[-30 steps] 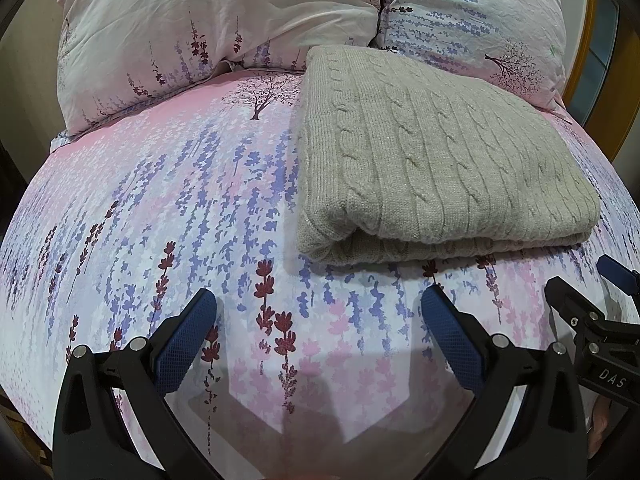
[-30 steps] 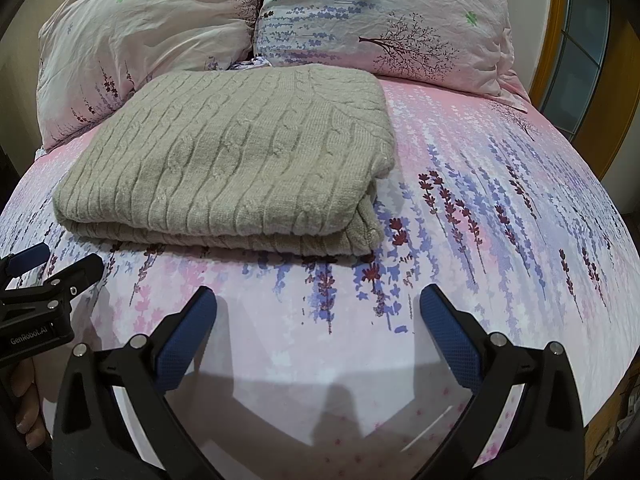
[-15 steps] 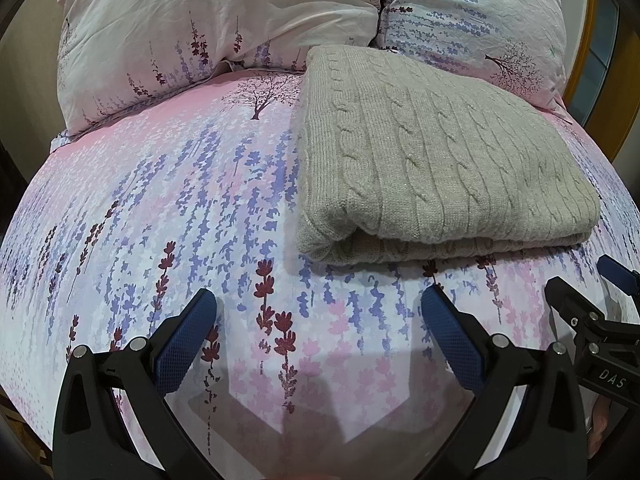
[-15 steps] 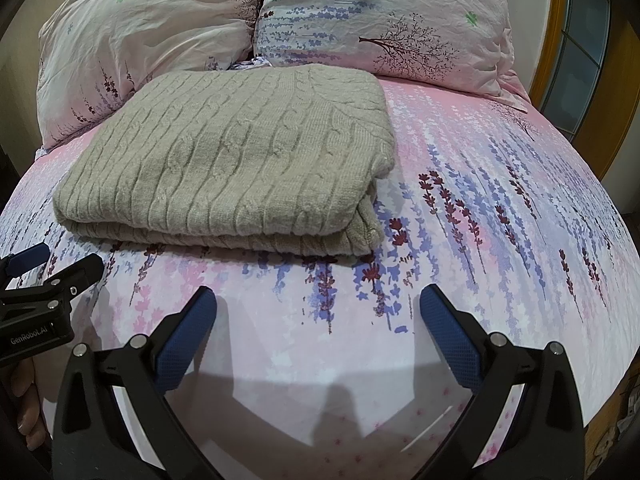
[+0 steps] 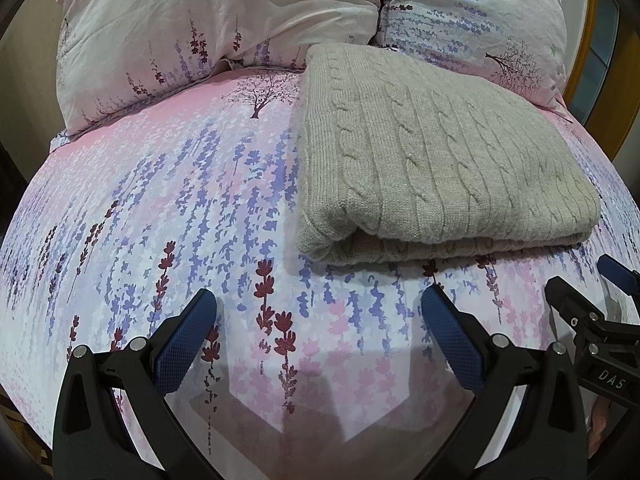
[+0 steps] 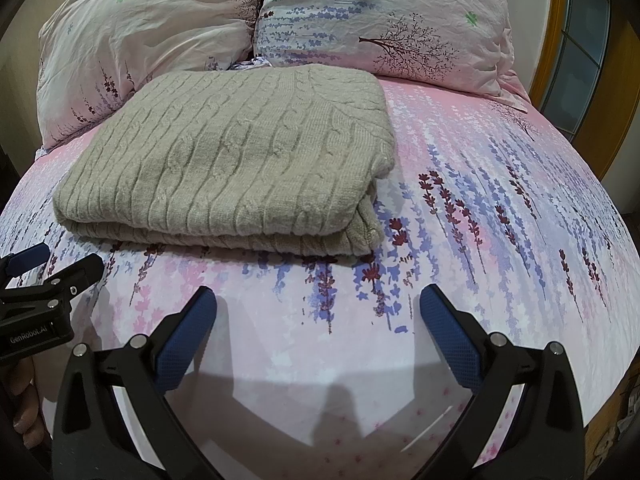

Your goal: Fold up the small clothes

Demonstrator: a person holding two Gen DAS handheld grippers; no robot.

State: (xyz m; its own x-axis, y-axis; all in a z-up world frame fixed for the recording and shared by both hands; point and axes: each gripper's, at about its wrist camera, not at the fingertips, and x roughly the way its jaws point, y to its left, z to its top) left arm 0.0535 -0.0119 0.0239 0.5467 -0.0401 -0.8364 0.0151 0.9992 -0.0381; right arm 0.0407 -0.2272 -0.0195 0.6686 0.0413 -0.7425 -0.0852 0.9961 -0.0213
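A beige cable-knit sweater (image 5: 432, 160) lies folded into a thick rectangle on the bed, its folded edge facing me; in the right wrist view the sweater (image 6: 228, 160) sits left of centre. My left gripper (image 5: 318, 320) hangs open over the bedspread, short of the sweater's near left corner, holding nothing. My right gripper (image 6: 318, 318) is open too, empty, in front of the sweater's near right corner. Each gripper shows at the edge of the other's view: the right gripper (image 5: 588, 292), the left gripper (image 6: 56, 264).
The bed is covered by a pink and lilac floral bedspread (image 5: 160, 200). Two matching pillows (image 6: 152, 32) (image 6: 384, 16) lean at the head behind the sweater. A wooden-framed window (image 6: 580, 40) stands at the right. A hand (image 6: 24, 400) holds the left gripper.
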